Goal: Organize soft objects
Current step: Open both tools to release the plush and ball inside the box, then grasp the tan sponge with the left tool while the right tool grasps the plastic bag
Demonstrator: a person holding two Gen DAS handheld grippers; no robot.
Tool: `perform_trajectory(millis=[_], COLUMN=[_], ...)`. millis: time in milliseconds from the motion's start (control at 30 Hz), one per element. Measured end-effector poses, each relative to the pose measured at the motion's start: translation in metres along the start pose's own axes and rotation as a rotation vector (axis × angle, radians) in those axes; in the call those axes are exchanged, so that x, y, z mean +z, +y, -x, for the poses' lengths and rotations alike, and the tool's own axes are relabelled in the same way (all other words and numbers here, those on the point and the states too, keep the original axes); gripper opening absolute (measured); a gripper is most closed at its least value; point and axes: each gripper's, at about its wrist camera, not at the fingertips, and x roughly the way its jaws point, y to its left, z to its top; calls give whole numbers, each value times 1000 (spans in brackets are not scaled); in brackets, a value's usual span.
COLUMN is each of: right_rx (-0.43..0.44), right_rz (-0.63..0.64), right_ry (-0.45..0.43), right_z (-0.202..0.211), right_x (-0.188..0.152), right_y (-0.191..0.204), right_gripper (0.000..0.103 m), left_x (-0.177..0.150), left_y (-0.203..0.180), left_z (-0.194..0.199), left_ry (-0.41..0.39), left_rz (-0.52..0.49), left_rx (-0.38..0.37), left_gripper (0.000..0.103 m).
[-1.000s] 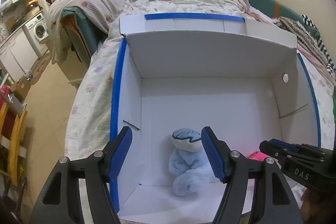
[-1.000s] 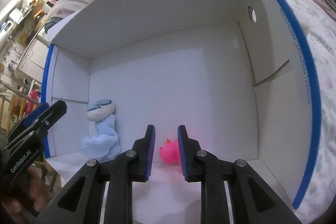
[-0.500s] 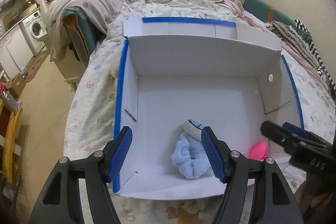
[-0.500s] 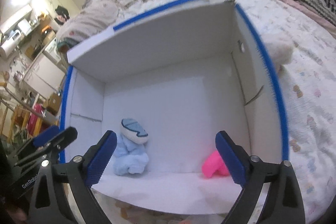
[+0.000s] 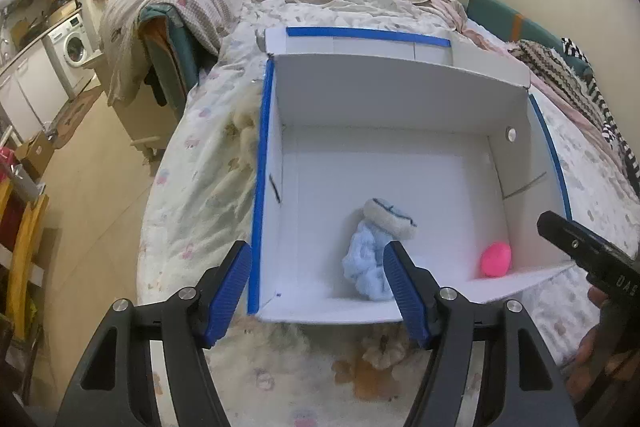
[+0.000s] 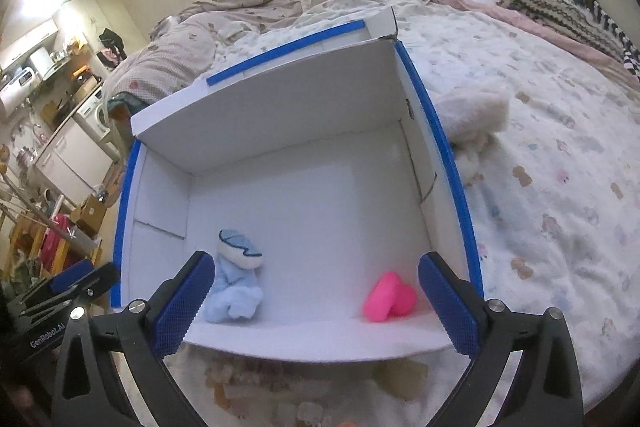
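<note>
Left wrist view:
- Left gripper: jaws partly apart, nothing between the blue pads; held above the near left corner of the box.
- White box: open-topped, blue tape along its rims, sitting on a patterned bedspread.
- Light blue plush toy: on the box floor near the front wall, its white striped head leaning toward the back.
- Pink soft toy: on the box floor in the near right corner, well apart from the blue one.
- Right gripper body, at the right edge: black, white letters "DAS" legible; a hand partly visible below it.
- Washing machine: far left, against the wall.

Right wrist view:
- Right gripper: jaws spread wide, holding nothing.
- Light blue plush toy: near left of the floor of the white box.
- Pink soft toy: near right, just inside the front wall.
- Left gripper body, lower left: marking reads "GenRobot.AI".
- White fluffy item: on the bedspread, touching the box's right wall from outside.
</note>
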Motion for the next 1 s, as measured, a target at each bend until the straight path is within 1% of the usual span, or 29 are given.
perform_trajectory(millis=[300,400,500,600,633,767,833,900,933,1000], right_rx=[-7,1,7,-11,-3,13,4,0,-4,-10], right_rz=[33,33,19,20,16,-4,2,-1,-5,-18], right_ry=[9,18,52,92,105,141,146,151,155,168], right_z=[14,20,21,21,20,15,12,10,8,5], right_x=[-19,-26,-36,-47,-50,-57,-57,-57,-57,-57], right_y=[4,4,2,3,3,3,4,3,3,0], right_gripper=[103,103,103,103,103,103,103,103,103,103], left_x=[-23,-34,-42,-50,-54,-66,-77,-87,-89,-95], left_y=[19,25,29,27,25,15,11,6,4,-3], left_z=[15,14,9,-2,-8,-34,-49,-64,-68,-75], left_ry=[7,25,53,107,132,250,332,420,439,476], left_rz=[36,50,84,104,105,112,112,115,116,100], left_rx=[13,26,6,-14,-25,-81,-104,-143,-158,-177], left_gripper=[65,65,65,65,65,65,65,62,58,57])
